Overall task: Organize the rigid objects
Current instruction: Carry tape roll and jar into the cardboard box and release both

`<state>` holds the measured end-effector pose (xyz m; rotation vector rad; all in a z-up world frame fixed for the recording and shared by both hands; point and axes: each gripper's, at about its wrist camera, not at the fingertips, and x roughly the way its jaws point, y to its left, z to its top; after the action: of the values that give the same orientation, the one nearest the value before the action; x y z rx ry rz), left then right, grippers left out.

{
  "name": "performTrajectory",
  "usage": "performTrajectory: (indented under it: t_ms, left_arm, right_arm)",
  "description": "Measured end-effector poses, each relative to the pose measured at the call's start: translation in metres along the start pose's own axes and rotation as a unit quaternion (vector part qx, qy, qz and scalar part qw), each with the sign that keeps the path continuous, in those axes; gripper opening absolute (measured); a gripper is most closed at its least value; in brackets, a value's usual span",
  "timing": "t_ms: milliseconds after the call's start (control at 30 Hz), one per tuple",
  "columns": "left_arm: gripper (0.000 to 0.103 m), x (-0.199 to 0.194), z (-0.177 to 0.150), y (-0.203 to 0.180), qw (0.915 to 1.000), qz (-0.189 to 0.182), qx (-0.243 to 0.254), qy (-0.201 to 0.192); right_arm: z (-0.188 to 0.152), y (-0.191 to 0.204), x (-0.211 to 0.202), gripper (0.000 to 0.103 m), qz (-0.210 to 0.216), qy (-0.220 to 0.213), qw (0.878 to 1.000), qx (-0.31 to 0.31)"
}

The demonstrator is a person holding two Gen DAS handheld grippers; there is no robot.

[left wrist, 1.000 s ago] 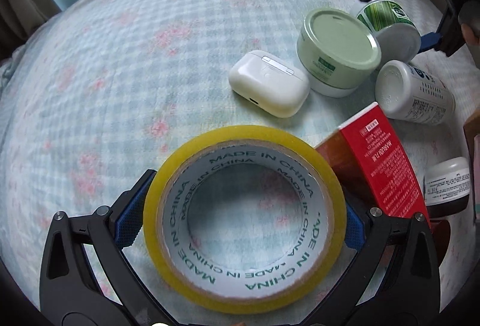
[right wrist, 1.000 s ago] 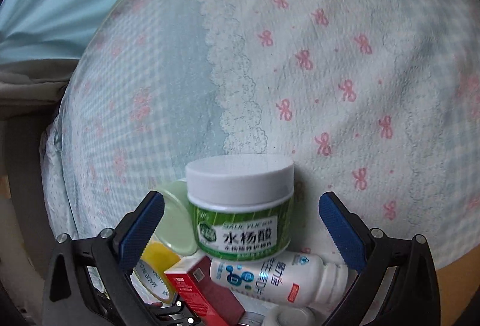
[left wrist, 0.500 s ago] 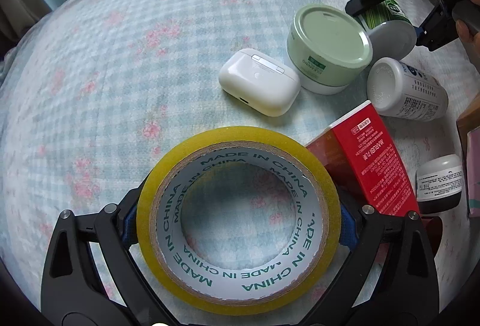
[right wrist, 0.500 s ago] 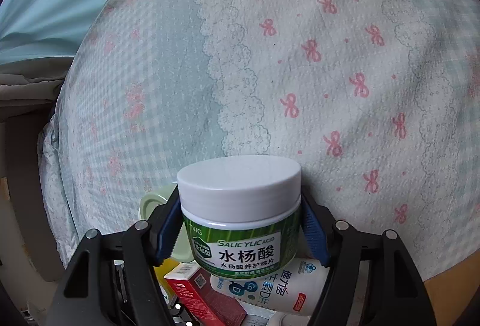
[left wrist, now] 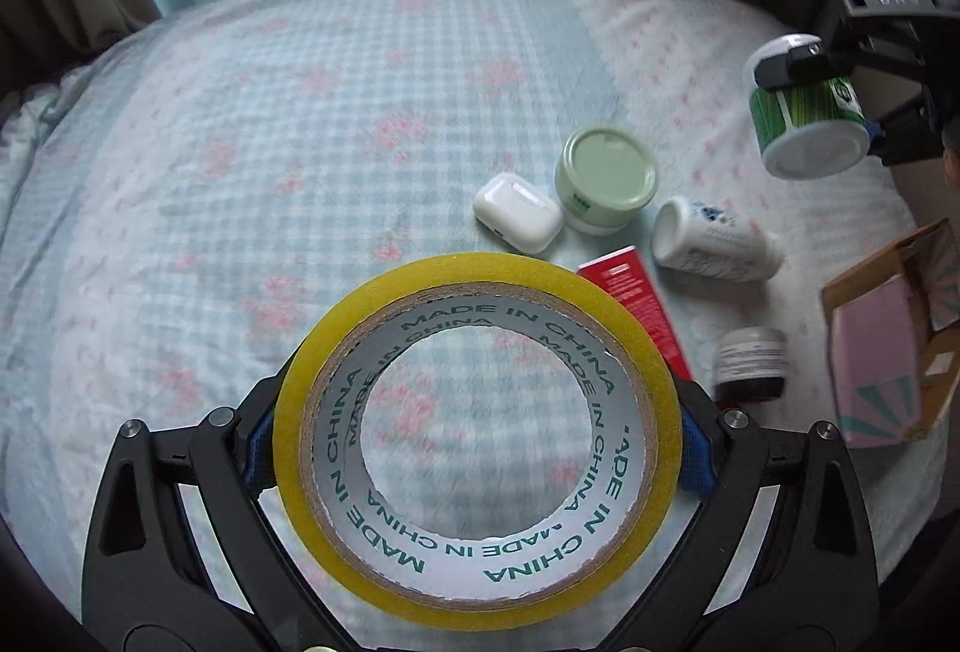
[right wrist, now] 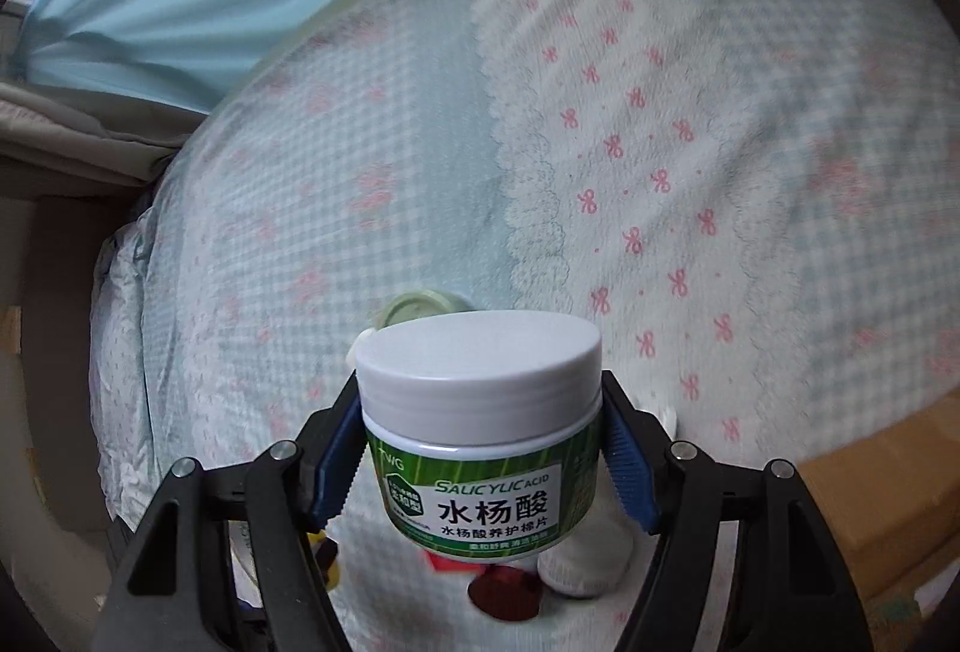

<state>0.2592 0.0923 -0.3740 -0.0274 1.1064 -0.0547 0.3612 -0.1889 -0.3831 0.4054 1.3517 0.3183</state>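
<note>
The right hand-held gripper [right wrist: 480, 466] clamps a green-labelled jar [right wrist: 480, 430] with a white lid between its blue pads. Beyond the jar spreads a checked bedspread [right wrist: 660, 141] with pink bows.

Soft daylight; motion blur; fisheye-dark corners

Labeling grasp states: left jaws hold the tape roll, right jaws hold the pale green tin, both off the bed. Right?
One error: the right gripper holds the white-lidded green jar, not the tin, which sits on the bed; the right wrist view shows it. The left gripper does hold the tape roll.
</note>
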Motion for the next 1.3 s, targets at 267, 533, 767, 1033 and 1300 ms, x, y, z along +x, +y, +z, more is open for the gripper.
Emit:
performTrajectory:
  t_ms: [267,533,767,1033,1300]
  left_arm:
    - [0.096,-0.103,0.009,-0.016,0.9993,0.003,0.014,-0.033]
    - [0.096,-0.169,0.019,-0.078,0.9975,-0.006,0.040,-0.059]
    - [0.096,-0.200,0.019,-0.177,0.9959,-0.011,0.056,-0.070]
    - [0.096,-0.181,0.025,-0.292,0.9971,-0.036,0.049,-0.045]
    - [0.096,-0.113,0.024,-0.364,0.9979,-0.041,0.046,0.021]
  right_arm:
    - [-0.055,0.024,-0.100,0.067,-0.001,-0.039,0.999,-0.031]
    - [-0.101,0.007,-0.180,0.067,-0.031,-0.064,0.991,-0.116]
    - [-0.131,-0.055,-0.240,0.067,-0.056,-0.072,0.977,-0.194]
    - [-0.122,-0.152,-0.258,0.067,-0.092,-0.038,0.965,-0.242]
    - [-0.110,-0.232,-0.211,0.067,-0.122,0.009,0.959,-0.257]
